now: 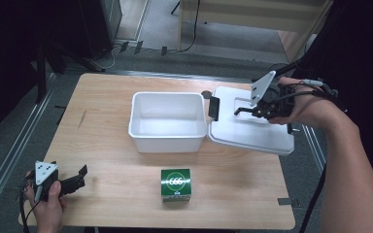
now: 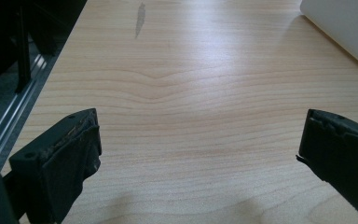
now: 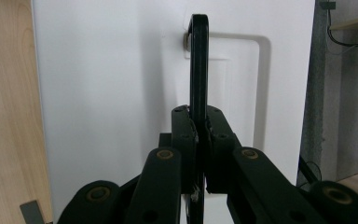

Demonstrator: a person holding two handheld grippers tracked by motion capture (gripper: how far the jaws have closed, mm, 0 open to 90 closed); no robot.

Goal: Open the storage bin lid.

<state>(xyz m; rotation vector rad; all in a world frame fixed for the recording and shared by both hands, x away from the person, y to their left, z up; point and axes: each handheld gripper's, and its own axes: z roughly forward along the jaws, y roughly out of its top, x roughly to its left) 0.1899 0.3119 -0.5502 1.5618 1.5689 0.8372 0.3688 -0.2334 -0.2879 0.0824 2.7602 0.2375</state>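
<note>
A: The right gripper (image 3: 200, 140) has its fingers (image 3: 184, 135) pinched shut on the lid's black handle (image 3: 198, 65), which stands on edge between them.

B: And the white lid (image 1: 252, 127) itself?

A: It lies on the counter (image 1: 111, 165) at the right of the white plastic box (image 1: 167, 121), overhanging the counter's edge a little, its black latch (image 1: 214, 108) just beside the box's rim.

B: So the step looks like handling the lid, either parking it or fetching it to close the box.

A: Likely. The green carton (image 1: 176, 184) sits in front of the box, not inside. The left gripper (image 2: 198, 149) rests near the counter's front left corner, fingers wide apart, nothing between them.

B: Next probably calls for a steady lift by the handle, keeping the lid level.
</note>
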